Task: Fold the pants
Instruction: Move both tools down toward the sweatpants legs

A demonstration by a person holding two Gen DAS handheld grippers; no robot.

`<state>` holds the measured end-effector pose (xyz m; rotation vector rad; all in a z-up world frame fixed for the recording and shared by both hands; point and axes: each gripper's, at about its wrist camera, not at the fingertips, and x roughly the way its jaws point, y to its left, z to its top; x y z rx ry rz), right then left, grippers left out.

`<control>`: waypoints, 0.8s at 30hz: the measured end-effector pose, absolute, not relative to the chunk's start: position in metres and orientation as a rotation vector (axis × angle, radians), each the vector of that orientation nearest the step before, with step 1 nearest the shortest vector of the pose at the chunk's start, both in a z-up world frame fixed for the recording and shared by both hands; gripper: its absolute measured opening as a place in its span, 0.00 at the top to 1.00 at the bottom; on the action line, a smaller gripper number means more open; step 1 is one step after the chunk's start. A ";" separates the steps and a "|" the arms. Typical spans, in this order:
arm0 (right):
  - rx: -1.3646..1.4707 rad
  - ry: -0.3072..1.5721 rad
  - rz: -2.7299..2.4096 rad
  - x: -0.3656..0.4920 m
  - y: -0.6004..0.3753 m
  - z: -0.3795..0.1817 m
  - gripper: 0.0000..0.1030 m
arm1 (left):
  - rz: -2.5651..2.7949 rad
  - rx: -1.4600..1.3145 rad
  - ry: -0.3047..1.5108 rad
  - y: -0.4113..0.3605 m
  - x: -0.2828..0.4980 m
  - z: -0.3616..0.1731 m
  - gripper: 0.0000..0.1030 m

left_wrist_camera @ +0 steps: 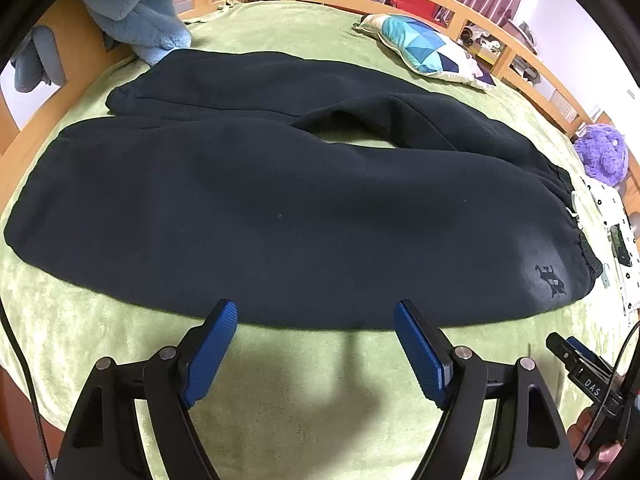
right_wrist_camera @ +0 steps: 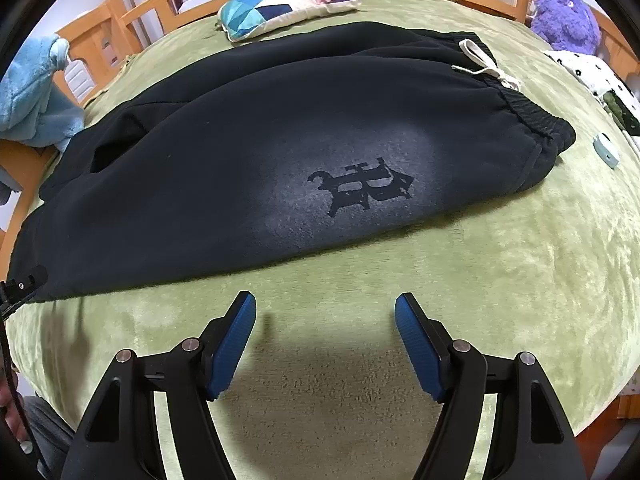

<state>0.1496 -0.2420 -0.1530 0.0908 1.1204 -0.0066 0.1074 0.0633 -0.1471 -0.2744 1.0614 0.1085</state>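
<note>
Pants [left_wrist_camera: 280,200] of dark fleece are spread flat on the green blanket [left_wrist_camera: 312,380] of a wooden-railed bed, the two legs lying apart and the waistband [right_wrist_camera: 532,120] with its pale drawstring [right_wrist_camera: 484,66] turned toward the right side; no fold can be seen, so the task is judged to be at its very start. The left gripper [left_wrist_camera: 316,312] is held just at the near edge of the closer leg, its jaws spread apart with only blanket between them; the right gripper [right_wrist_camera: 325,308] is held near the hip, below the printed logo [right_wrist_camera: 360,188], jaws likewise apart and gripping nothing. The near edge is yet to be pinched at both points and carried over onto the far leg; the lengthwise folds would then remain.
</note>
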 end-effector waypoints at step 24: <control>0.515 1.066 -0.102 0.180 -0.345 -0.175 0.36 | 0.264 -0.593 1.064 0.198 0.093 -0.183 0.26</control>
